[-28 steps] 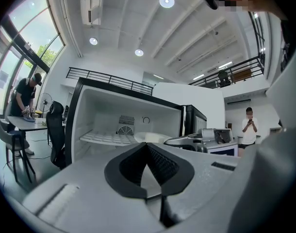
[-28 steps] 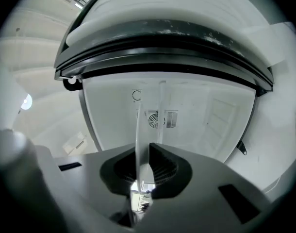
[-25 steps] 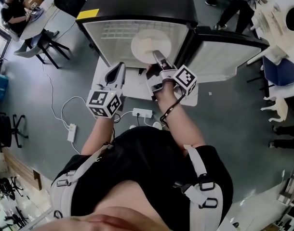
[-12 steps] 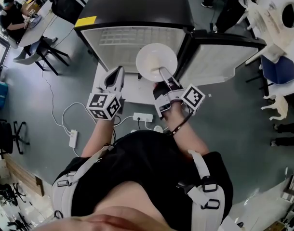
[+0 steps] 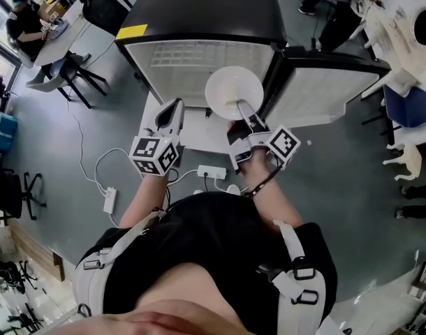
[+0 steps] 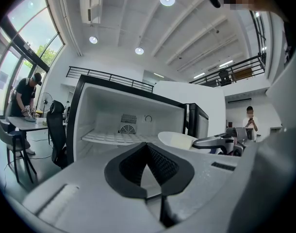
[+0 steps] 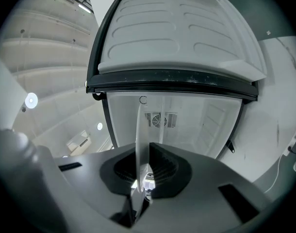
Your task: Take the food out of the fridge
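Note:
A small black fridge (image 5: 199, 5) stands open, its white inside (image 5: 199, 58) holding a wire shelf. Its door (image 5: 325, 82) is swung out to the right. A white plate (image 5: 234, 89) hangs just in front of the opening, and my right gripper (image 5: 242, 110) is shut on its near rim. Something pale lies on the plate; I cannot make out what. The right gripper view shows the plate (image 7: 140, 130) edge-on between the jaws of my right gripper (image 7: 144, 154). Left of the plate, my left gripper (image 5: 172, 108) is level and shut with nothing in it. Its view shows the left gripper (image 6: 148, 147) and the plate (image 6: 179, 140).
The fridge stands on a low white platform (image 5: 199, 131). On the grey floor by my feet lie a power strip (image 5: 211, 172) and cables. A person sits at a desk (image 5: 24, 19) far left with chairs around. A blue chair (image 5: 408, 107) stands at the right.
My right gripper has drawn the plate from inside the fridge out to just in front of the opening. The left gripper has stayed put.

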### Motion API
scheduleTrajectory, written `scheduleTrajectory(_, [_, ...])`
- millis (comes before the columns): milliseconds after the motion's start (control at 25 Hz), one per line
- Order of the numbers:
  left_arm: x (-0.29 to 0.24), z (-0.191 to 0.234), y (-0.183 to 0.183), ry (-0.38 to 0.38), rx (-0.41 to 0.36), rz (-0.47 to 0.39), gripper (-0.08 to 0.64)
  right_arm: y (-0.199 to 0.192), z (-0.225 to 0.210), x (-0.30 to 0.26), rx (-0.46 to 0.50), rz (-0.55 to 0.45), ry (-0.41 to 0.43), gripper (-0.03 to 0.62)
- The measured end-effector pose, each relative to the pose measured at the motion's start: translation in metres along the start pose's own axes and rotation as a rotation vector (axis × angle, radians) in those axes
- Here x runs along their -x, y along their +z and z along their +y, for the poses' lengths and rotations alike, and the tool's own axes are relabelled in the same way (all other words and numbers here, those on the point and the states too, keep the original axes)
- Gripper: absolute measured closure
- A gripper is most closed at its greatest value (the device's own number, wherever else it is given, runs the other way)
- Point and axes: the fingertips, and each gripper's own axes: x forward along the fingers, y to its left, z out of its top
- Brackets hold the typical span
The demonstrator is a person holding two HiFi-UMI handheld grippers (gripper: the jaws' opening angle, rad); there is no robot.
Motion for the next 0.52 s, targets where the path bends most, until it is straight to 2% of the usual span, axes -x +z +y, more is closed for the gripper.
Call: scheduleTrajectory(520, [0.016, 0.003, -0.004, 0.016, 0.003, 0.001, 0.557, -0.017, -0.009, -0.006, -0.004, 0.034, -0.015, 0.565])
